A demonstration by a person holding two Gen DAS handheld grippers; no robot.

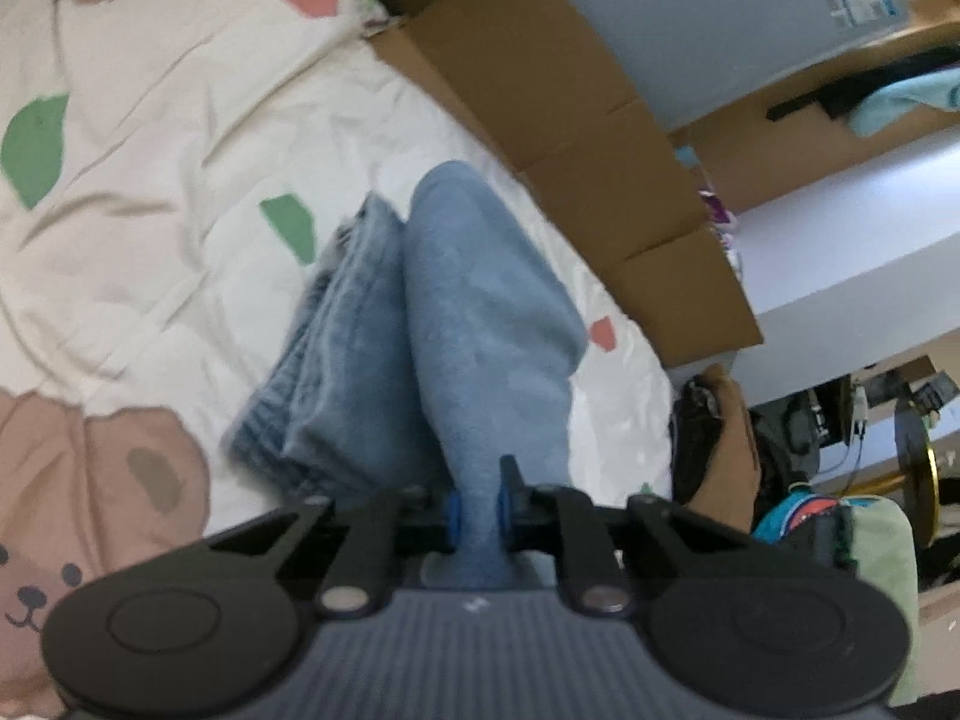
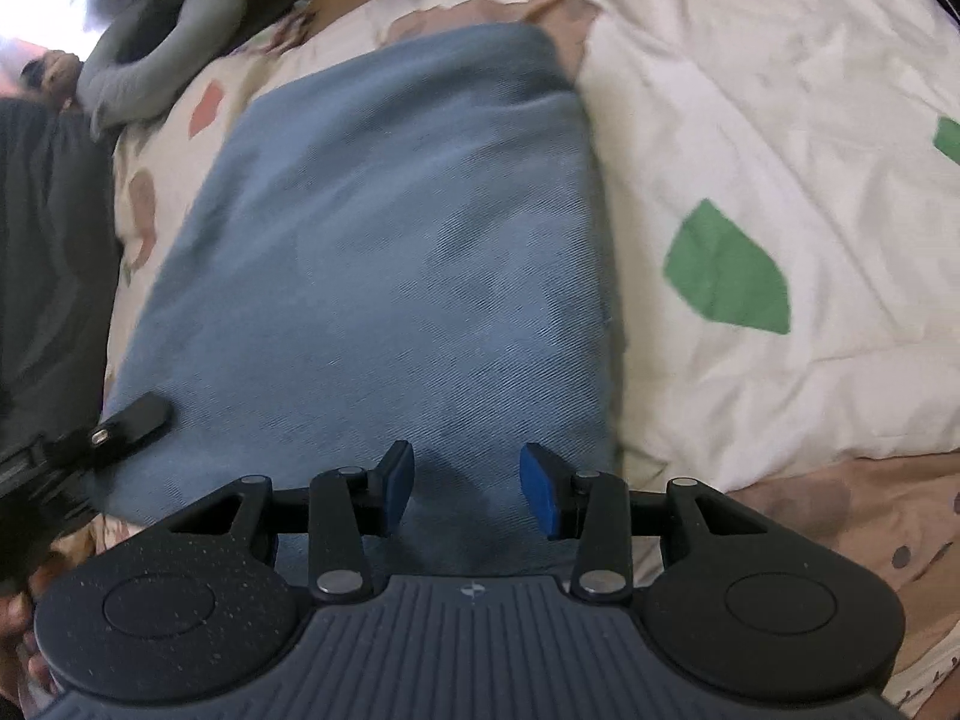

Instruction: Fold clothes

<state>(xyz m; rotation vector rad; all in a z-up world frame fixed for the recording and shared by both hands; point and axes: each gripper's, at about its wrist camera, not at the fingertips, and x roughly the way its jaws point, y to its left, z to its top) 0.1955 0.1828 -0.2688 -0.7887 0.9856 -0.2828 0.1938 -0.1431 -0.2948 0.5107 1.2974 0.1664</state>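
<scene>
Clearly the left gripper [image 1: 480, 507] is clamped on a pinched ridge of the blue jeans [image 1: 480, 312], presumably to lift that edge for the next fold. The right gripper [image 2: 467, 483] hovers with its 2 blue pads apart over the same folded denim, soft and twilled, lying on a cream quilt [image 2: 750, 120] with green and coral patches.

Home bedroom, lived-in. Bed with a cream quilt [image 1: 180, 138] printed with bears and green/coral patches fills most of both views. Opened cardboard boxes [image 1: 576, 138] stand beside the bed, upper right of left wrist view. Grey neck pillow [image 2: 162, 54] lies upper left of right wrist view.
</scene>
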